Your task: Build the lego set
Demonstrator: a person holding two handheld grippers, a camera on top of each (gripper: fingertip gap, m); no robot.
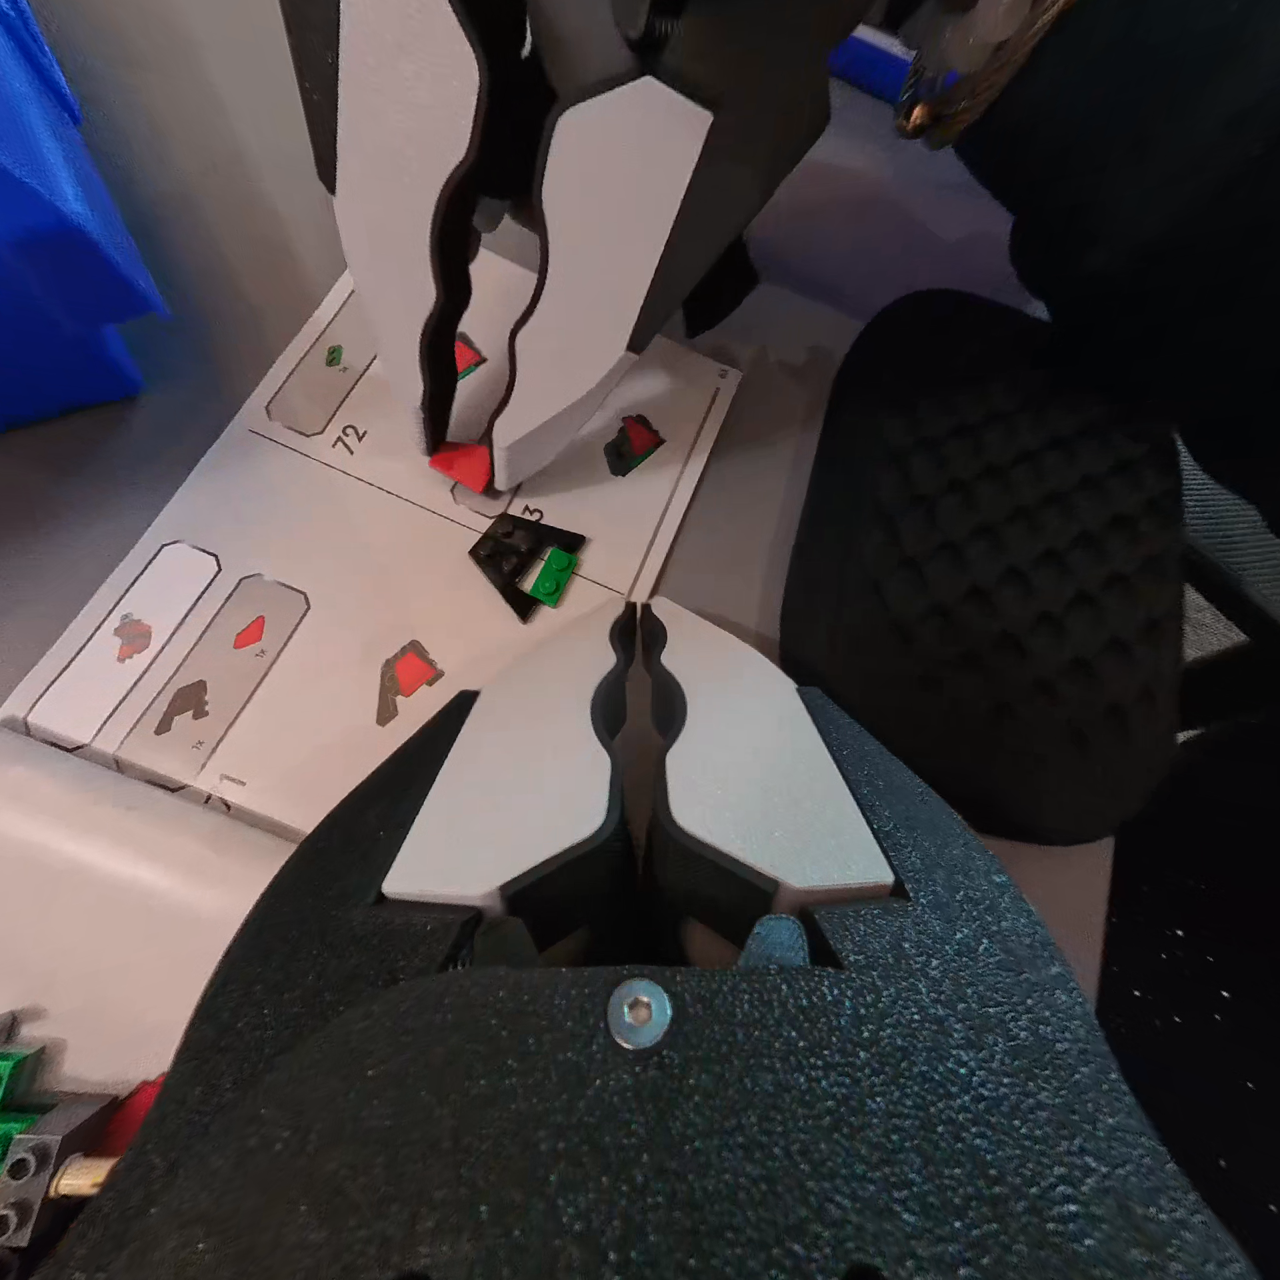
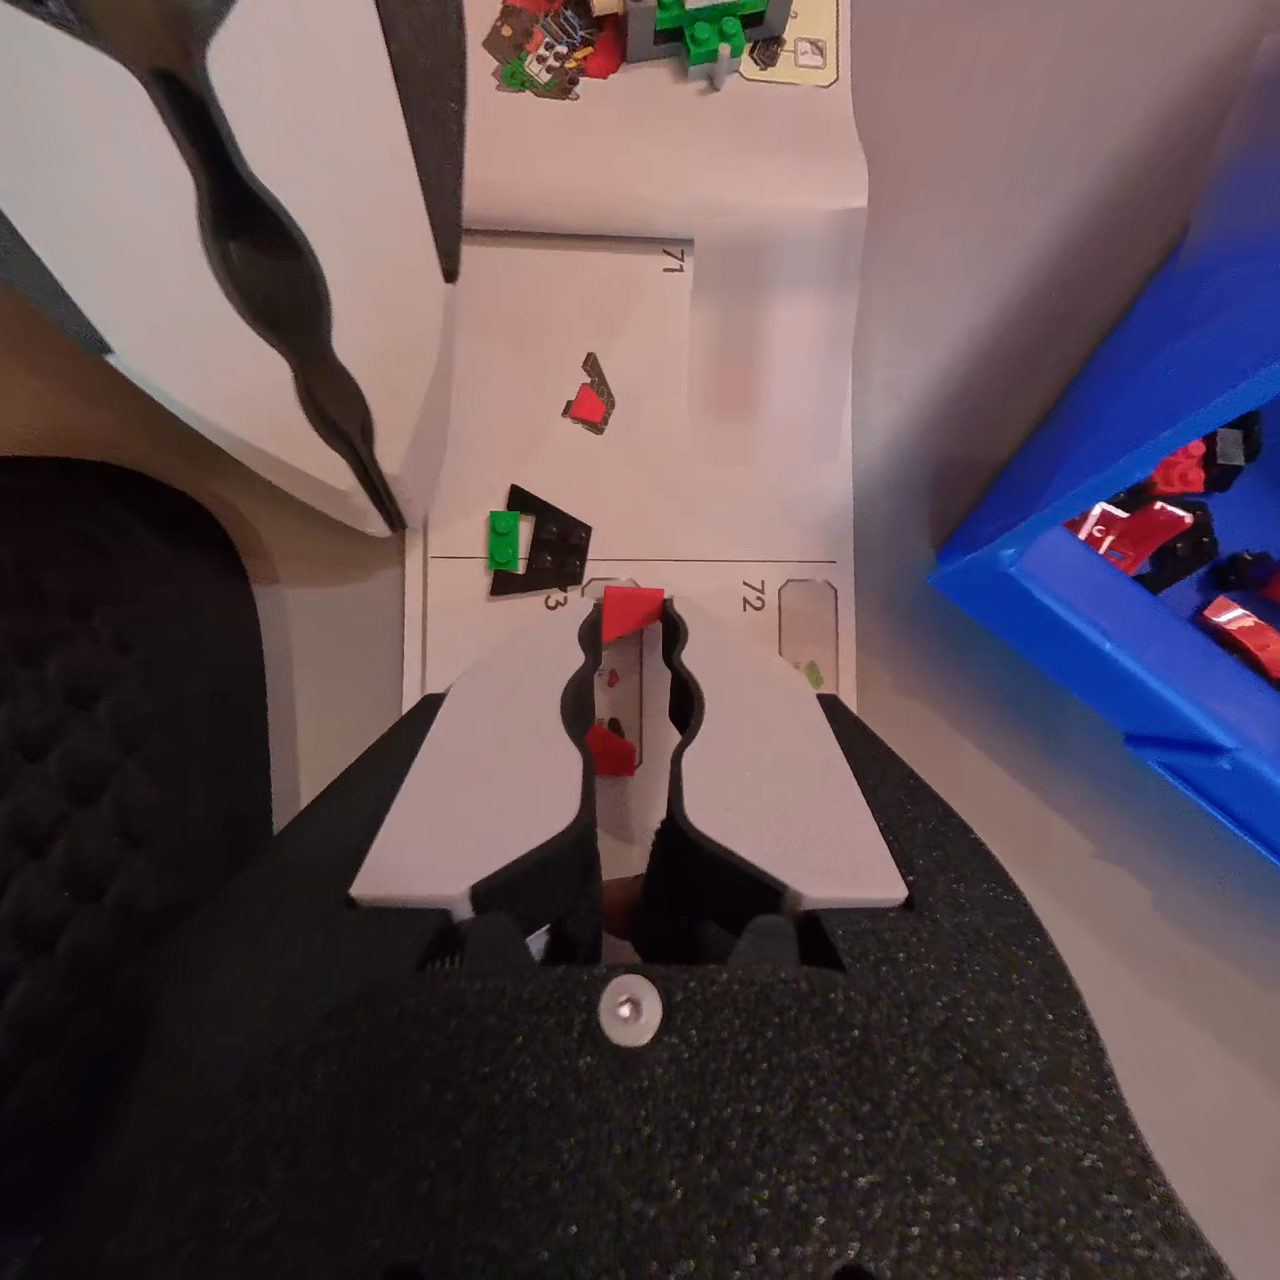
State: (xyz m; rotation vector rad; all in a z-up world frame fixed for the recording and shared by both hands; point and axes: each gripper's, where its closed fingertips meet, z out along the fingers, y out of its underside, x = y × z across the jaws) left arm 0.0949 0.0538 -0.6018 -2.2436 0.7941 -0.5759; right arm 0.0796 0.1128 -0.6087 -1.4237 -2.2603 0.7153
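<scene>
A black wedge plate point(image 1: 521, 554) with a green two-stud plate point(image 1: 552, 578) at its notch lies on the open instruction booklet point(image 1: 312, 554). My right gripper point(image 2: 632, 609) is shut on a red sloped piece point(image 2: 627, 609) and holds it just above the page, close to the black plate point(image 2: 554, 547) and green plate point(image 2: 503, 540). The left wrist view shows the red piece point(image 1: 463, 464) pinched at the right gripper's tips point(image 1: 463, 457). My left gripper point(image 1: 637, 613) is shut with nothing between its pads, near the booklet's edge beside the green plate.
A blue bin point(image 2: 1108, 554) with red and black pieces stands to the right. A partly built green, grey and red model point(image 2: 692, 34) sits at the booklet's far end. A black chair seat point(image 1: 983, 554) is beside the table edge. Loose bricks point(image 1: 28, 1122) lie at lower left. Across from one pair of fingers to the other is roughly 6 cm.
</scene>
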